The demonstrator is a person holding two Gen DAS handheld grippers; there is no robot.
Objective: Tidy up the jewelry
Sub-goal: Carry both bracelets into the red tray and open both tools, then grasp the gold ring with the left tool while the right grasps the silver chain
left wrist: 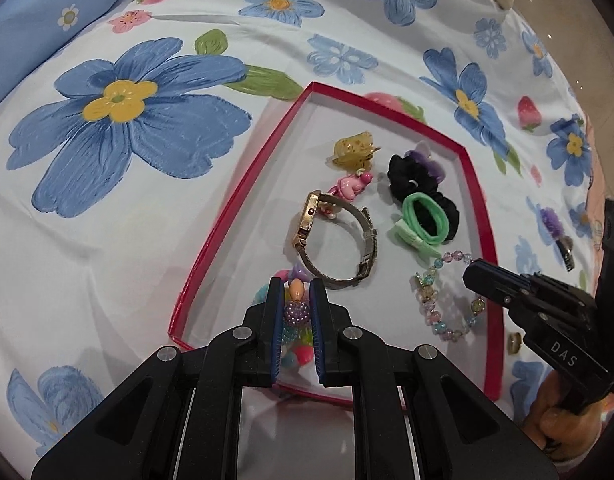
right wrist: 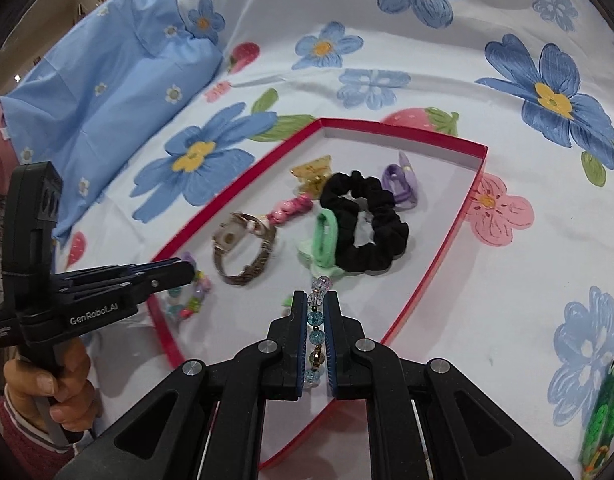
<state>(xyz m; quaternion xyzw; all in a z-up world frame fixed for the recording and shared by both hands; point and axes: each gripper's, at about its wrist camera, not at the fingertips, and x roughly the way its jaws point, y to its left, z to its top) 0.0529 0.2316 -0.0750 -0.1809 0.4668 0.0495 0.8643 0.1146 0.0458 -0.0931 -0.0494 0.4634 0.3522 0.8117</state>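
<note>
grippers [left wrist: 295,292] [right wrist: 316,308] clamp round glossy beads, maybe plastic.

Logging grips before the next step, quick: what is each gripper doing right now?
Left gripper: closed on the colourful bead bracelet.
Right gripper: closed on the pastel glass-bead bracelet.

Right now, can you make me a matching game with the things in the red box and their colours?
Things:
1. scrunchie
2. hair clip
3. small hair tie with bow
4. watch

Colours:
A. mint green
B. gold case, grey band
C. black
D. see-through yellow

Pairs: 1-C, 2-D, 3-A, 4-B
</note>
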